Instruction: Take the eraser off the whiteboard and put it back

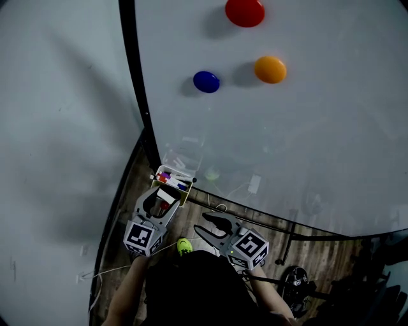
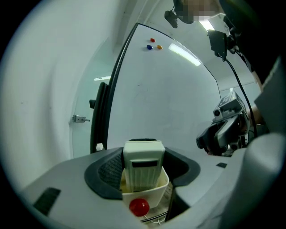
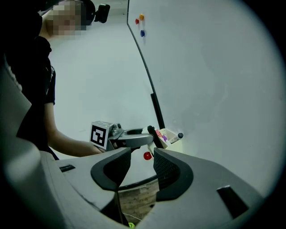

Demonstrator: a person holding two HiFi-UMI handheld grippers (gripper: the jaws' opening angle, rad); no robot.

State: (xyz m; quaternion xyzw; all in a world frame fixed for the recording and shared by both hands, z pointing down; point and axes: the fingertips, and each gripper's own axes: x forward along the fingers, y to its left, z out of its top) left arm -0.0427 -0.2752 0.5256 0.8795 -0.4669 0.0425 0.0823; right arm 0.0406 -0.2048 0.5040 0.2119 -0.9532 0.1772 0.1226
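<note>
Left claw [image 1: 166,194] clamped on white eraser [image 2: 143,163], pads against its sides. Eraser upright, lower end behind rim of cream marker tray [image 2: 154,193] by whiteboard [image 1: 287,140] frame (markers [image 1: 171,179] in same tray). Small red ball [image 2: 139,206] just below tray front. Right claw [image 3: 141,162] gaping, nothing between, beside left one. Red magnet [image 1: 245,12], orange magnet [image 1: 269,69], blue magnet [image 1: 206,81] higher on board.

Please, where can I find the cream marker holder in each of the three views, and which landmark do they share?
Head view: the marker holder is left of centre, at the whiteboard's lower left corner.
Left gripper view: the marker holder is bottom centre, between the jaws, below the eraser.
Right gripper view: the marker holder is at centre, just beyond the jaws.
Shared landmark: the three magnets on the whiteboard.
</note>
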